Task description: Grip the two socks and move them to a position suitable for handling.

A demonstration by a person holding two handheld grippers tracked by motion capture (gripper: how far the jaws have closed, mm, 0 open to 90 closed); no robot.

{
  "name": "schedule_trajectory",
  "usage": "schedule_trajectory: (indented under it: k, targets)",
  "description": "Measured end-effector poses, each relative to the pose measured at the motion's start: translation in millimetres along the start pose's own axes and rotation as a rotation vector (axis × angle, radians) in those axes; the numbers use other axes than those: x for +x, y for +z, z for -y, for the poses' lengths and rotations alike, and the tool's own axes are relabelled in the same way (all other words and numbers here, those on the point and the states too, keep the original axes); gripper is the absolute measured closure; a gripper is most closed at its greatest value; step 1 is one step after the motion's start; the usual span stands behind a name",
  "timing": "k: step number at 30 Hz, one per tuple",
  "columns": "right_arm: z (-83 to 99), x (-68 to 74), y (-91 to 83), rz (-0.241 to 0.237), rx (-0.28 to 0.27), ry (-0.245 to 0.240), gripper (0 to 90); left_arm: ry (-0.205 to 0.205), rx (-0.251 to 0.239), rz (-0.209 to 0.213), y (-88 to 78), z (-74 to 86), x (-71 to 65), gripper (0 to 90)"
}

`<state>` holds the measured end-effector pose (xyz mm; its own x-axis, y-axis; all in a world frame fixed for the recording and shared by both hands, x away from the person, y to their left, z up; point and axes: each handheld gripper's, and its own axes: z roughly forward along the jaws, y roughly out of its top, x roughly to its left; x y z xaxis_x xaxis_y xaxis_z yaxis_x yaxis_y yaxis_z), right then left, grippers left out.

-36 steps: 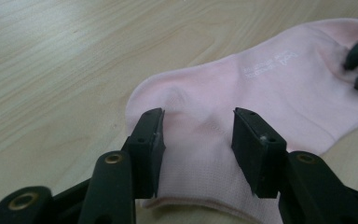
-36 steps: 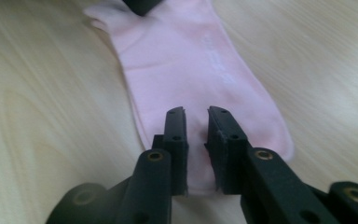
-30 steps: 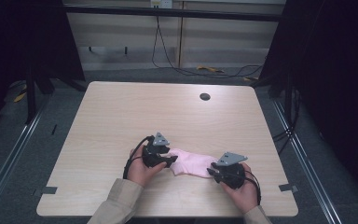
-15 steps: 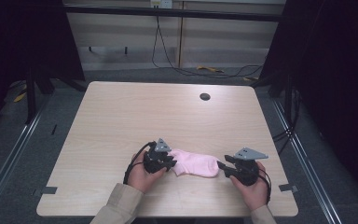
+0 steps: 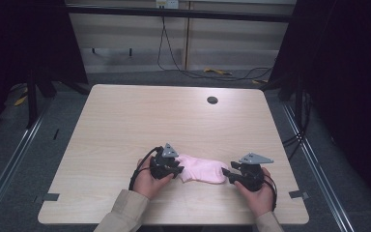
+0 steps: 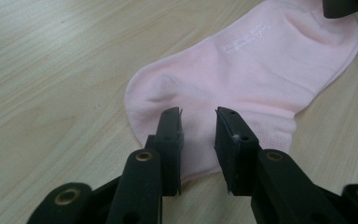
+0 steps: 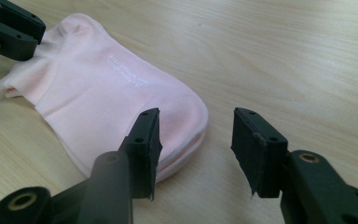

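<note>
A pale pink cotton ankle sock (image 5: 202, 168) lies flat on the light wood-grain worktop (image 5: 174, 116), near the person's edge, stretched out between the two hands. The left gripper (image 6: 198, 126) sits over the cuff end with a narrow gap between its jaws; they have just been opening a little after a tighter pinch, and the fabric under them looks loose on the wood rather than clamped. The right gripper (image 7: 196, 140) stands at the toe end, its jaws well apart and just been widening, one jaw over the toe's rounded edge and the other over bare wood, gripping nothing. Judging by this, the sock seems already laid out and smoothed and both grips let go; any folding or carrying away appears not yet begun.
</note>
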<state>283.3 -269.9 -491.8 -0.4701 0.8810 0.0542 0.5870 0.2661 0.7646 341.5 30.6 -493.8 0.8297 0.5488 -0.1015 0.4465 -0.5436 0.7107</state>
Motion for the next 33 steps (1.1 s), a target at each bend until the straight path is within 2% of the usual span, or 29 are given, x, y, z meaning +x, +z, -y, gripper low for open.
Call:
schedule_trajectory:
  k: [8, 10, 14, 17, 21, 24, 26, 33]
  targets:
    - [-0.2, 2.4, -1.0, 0.015, 0.008, -0.016, 53.6, 0.002, 0.006, 0.0, 0.2, -1.1, -0.1, 71.6]
    - [0.0, 2.9, -0.9, 0.013, 0.01, -0.023, 53.6, 0.001, 0.006, -0.02, -2.2, -1.9, -0.8, 69.9]
    - [0.2, 3.6, -2.1, 0.012, 0.009, -0.019, 53.5, 0.002, -0.028, -0.029, -12.0, -6.4, -1.1, 73.1]
    - [0.6, 3.2, -1.9, 0.019, 0.012, -0.007, 52.9, 0.004, 0.0, -0.022, -10.6, -5.7, 0.0, 76.9]
    - [0.7, 2.9, -2.2, 0.019, 0.012, -0.001, 53.9, -0.006, 0.01, -0.016, -5.1, -2.1, 0.8, 80.1]
    - [0.3, 2.6, -4.0, 0.021, 0.009, 0.011, 55.2, 0.006, 0.015, -0.012, -3.4, -0.9, -0.2, 82.9]
    - [-0.1, 2.2, -4.8, 0.02, 0.005, 0.013, 55.5, 0.027, 0.024, -0.008, -3.0, -1.7, -0.7, 83.8]
    - [-0.3, 3.4, -6.4, 0.024, 0.012, 0.023, 59.4, 0.016, 0.031, -0.005, -3.1, -1.6, -0.2, 84.6]
